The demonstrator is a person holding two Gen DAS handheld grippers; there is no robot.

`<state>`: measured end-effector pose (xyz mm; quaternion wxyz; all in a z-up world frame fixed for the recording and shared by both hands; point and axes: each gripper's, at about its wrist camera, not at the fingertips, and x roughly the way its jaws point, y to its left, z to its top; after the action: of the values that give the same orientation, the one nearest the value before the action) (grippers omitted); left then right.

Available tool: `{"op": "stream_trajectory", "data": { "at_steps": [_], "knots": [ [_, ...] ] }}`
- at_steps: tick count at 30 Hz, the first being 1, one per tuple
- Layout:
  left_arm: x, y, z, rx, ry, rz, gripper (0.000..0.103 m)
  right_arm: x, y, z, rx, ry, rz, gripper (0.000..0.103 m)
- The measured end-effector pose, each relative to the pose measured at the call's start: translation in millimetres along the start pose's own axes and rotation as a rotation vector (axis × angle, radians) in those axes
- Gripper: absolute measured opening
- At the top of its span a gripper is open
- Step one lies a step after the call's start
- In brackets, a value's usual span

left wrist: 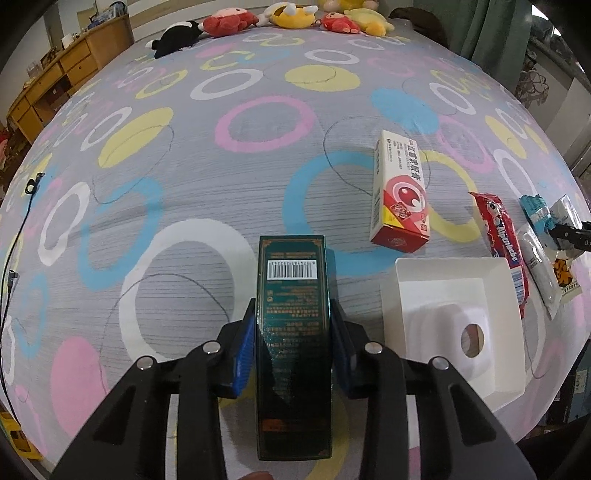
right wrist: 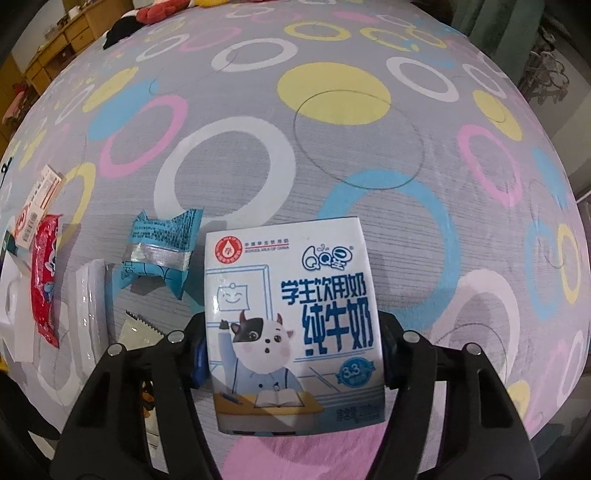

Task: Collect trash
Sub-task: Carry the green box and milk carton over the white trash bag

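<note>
My left gripper [left wrist: 292, 325] is shut on a dark green box [left wrist: 291, 332] with a barcode, held over the bed. My right gripper [right wrist: 291, 350] is shut on a white and blue milk carton [right wrist: 291, 325]. A white bin [left wrist: 454, 325] sits just right of the left gripper. Loose trash lies nearby: a red and white box [left wrist: 400, 192], a red wrapper [left wrist: 504, 254], a blue wrapper [right wrist: 162, 254], a clear white sachet [right wrist: 92, 306] and a small serrated packet [right wrist: 142, 328].
The bed sheet [left wrist: 229, 206] is grey with coloured rings. Plush toys [left wrist: 288, 16] line its far edge. A wooden desk [left wrist: 55, 81] stands at the far left. A black cable [left wrist: 14, 251] runs along the bed's left edge.
</note>
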<state>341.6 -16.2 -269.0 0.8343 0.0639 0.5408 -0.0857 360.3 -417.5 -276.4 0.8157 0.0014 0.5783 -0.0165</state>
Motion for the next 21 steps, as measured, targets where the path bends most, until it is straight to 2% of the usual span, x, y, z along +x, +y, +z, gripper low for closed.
{"op": "stream_trajectory", "data": {
  "at_steps": [12, 21],
  "knots": [
    [-24, 0, -3, -0.002, -0.047, 0.016, 0.035, -41, -4, -18, 0.036, -0.083, 0.013, 0.063],
    [-46, -4, -10, 0.009, -0.082, 0.037, 0.035, -93, 6, -35, 0.037, -0.172, 0.026, 0.063]
  ]
}}
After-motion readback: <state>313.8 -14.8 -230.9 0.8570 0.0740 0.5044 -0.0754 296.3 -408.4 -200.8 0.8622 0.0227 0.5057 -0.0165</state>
